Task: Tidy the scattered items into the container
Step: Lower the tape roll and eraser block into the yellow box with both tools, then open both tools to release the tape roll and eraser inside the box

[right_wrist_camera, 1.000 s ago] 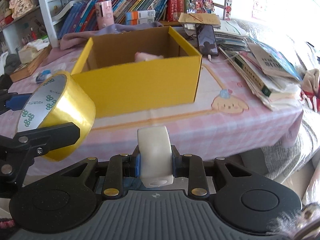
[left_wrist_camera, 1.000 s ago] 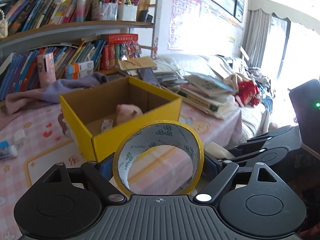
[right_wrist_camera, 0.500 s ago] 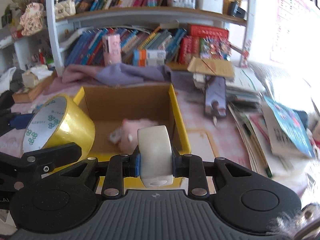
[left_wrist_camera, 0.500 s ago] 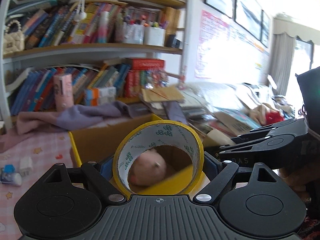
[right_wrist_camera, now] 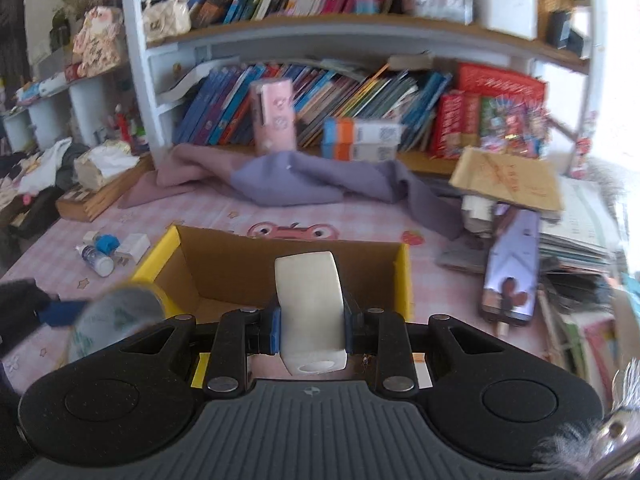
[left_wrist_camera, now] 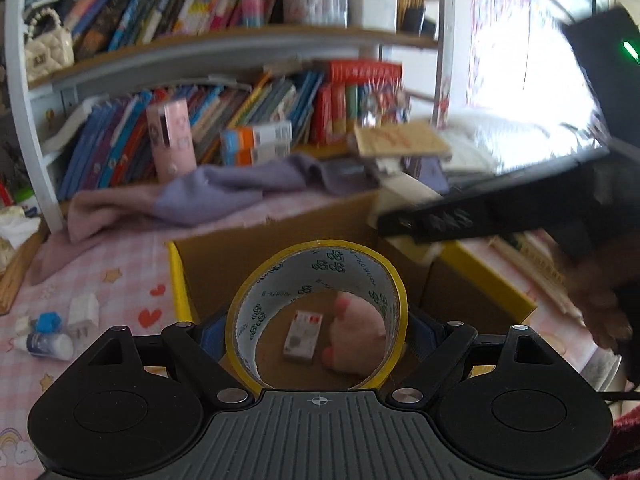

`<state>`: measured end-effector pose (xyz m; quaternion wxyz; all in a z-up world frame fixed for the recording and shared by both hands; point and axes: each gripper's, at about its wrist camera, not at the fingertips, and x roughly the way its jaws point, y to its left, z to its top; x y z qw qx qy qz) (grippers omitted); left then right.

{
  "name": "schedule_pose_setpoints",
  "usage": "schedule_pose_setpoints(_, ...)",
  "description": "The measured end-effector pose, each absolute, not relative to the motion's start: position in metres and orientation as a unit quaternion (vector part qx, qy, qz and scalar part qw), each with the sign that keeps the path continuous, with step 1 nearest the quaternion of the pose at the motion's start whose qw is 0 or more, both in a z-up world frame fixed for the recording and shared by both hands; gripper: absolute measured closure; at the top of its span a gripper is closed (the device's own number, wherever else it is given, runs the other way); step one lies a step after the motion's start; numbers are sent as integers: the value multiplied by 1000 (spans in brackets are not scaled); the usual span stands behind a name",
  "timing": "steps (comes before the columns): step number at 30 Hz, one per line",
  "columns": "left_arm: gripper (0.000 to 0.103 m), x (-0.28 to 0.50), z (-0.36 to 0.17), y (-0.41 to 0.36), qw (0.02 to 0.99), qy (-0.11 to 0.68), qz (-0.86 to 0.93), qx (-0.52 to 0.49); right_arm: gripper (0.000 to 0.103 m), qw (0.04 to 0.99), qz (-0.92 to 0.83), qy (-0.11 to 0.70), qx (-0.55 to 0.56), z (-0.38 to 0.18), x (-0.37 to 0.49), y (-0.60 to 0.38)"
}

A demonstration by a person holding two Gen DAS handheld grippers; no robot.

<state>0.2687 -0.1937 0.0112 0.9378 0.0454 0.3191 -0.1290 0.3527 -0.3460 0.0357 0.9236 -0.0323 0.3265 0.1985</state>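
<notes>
Left wrist view: the left gripper (left_wrist_camera: 318, 320) is clamped on a roll of yellow tape (left_wrist_camera: 316, 312), which is held upright between the blue pads with its open core facing the camera. Through the core, the inside of the yellow cardboard box (left_wrist_camera: 480, 284) is seen, and a pink plush toy (left_wrist_camera: 356, 332) and a small white-and-red packet (left_wrist_camera: 303, 336) are seen lying on the box floor. The tape is held above the near edge of the box. On the right of this view, the right gripper (left_wrist_camera: 404, 220) is seen from the side, blurred, above the far right corner of the box.

Right wrist view: the right gripper is closed on a white tape roll (right_wrist_camera: 310, 308), which is pinched by its flat sides between the blue pads, with its small core facing the camera. The roll is held over the near wall of the box, and the brown interior is seen beyond it. At lower left the yellow tape is glimpsed, blurred, by the box's left corner.

Left of the box, on the pink checked desk (right_wrist_camera: 200, 212), a small white bottle (right_wrist_camera: 96, 260), a blue item (right_wrist_camera: 107, 243) and a white plug adapter (right_wrist_camera: 134, 248) are seen lying close together. A purple cloth (right_wrist_camera: 304, 180) is draped behind the box, and a phone (right_wrist_camera: 510, 272) is seen lying to the right, beside stacked books.
</notes>
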Motion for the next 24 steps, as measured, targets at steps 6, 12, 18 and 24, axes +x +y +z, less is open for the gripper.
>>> schedule_pose_setpoints(6, 16, 283, -4, -204, 922, 362, -126, 55, 77, 892, 252, 371, -56, 12, 390, -315)
schedule_pose_setpoints(12, 16, 294, -22, -206, 902, 410, -120, 57, 77, 859, 289, 412, -92, -10, 414, -286)
schedule_pose_setpoints(18, 15, 294, -23, -206, 902, 412, -119, 60, 77, 843, 311, 422, -118, -20, 430, -266)
schedule_pose_setpoints(24, 15, 291, -22, -206, 901, 413, -121, 63, 77, 831, 317, 436, -134, -33, 440, -254)
